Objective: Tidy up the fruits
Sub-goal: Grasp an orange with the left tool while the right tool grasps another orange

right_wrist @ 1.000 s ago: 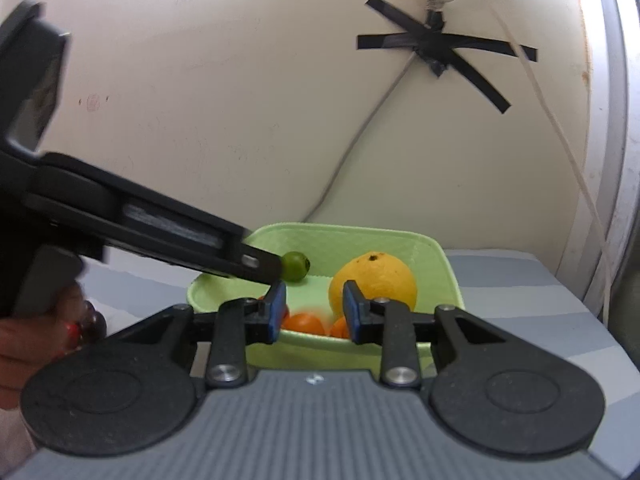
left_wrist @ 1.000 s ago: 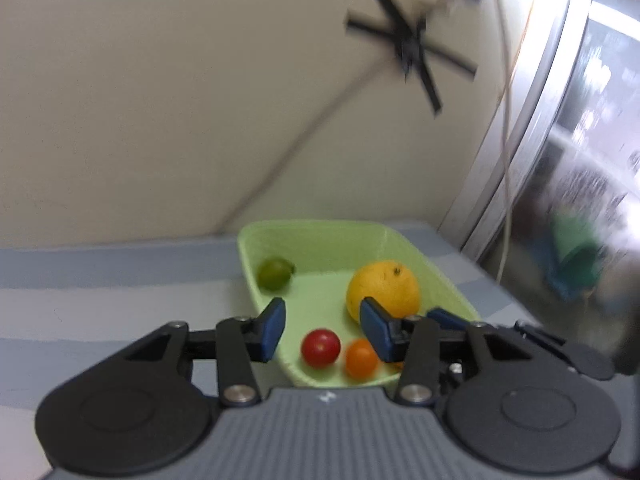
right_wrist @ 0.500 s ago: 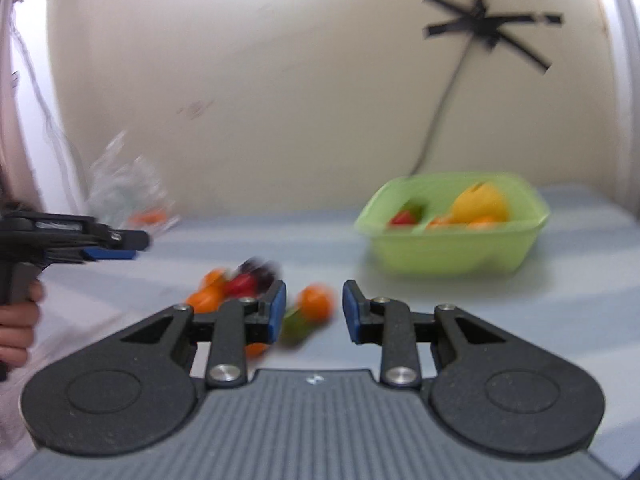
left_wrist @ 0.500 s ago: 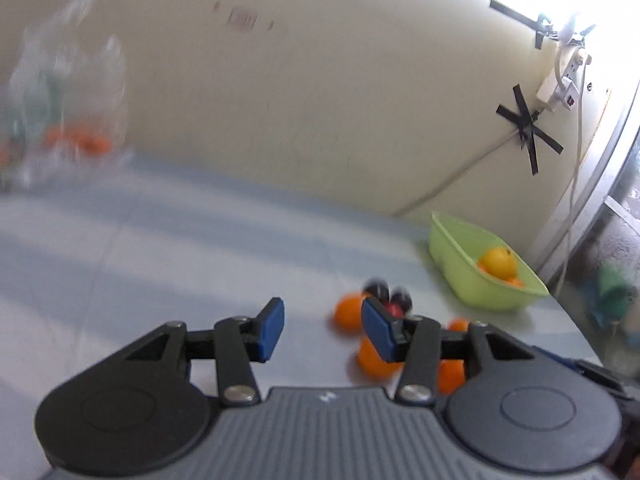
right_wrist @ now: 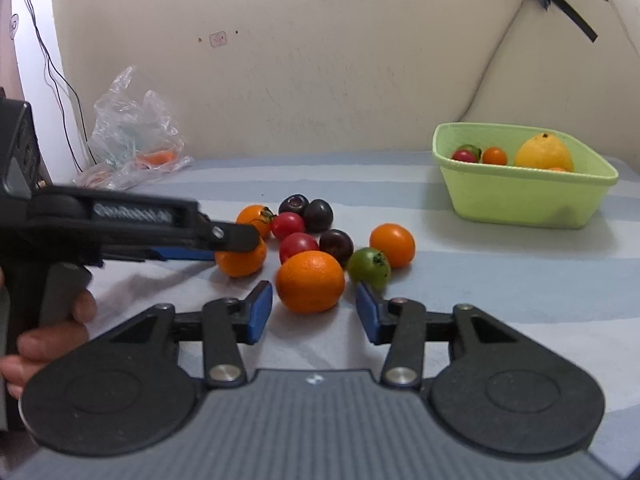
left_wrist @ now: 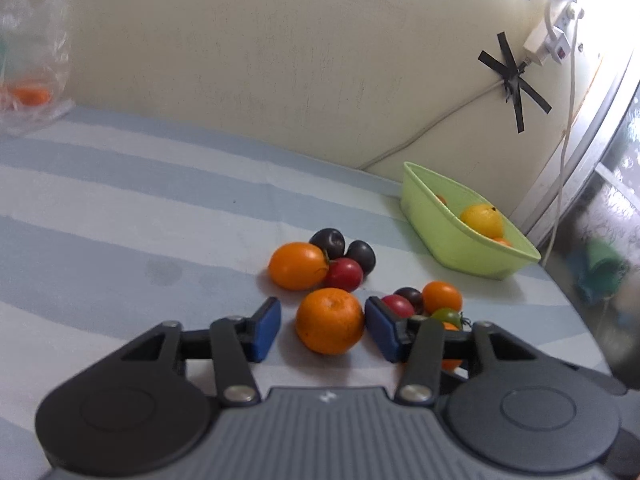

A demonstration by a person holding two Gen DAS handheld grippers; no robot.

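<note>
Two grippers over the fruit pile on the striped cloth, each lined up on its own orange

Left gripper: jaws apart and just been closing a little, an orange sitting between the blue pads; pads not pressing on it yet as far as I can see, a gap on the left side, the right pad close to the skin or touching, cannot tell which. Seen from the right wrist, this gripper reaches in from the left over the orange

Right gripper: jaws just been opening, now wide, nothing gripped. A second orange lies just ahead of the tips, a green tomato just beside it on the right

Green tub stands well apart to the right, already holding a yellow citrus and small tomatoes

Judgement on doing it well:
- centre each orange between the pads before closing
- right side: keep the right finger from nudging the green tomato
- close gently, round fruit can roll or squirt out
- lift clear before carrying to the tub
</note>
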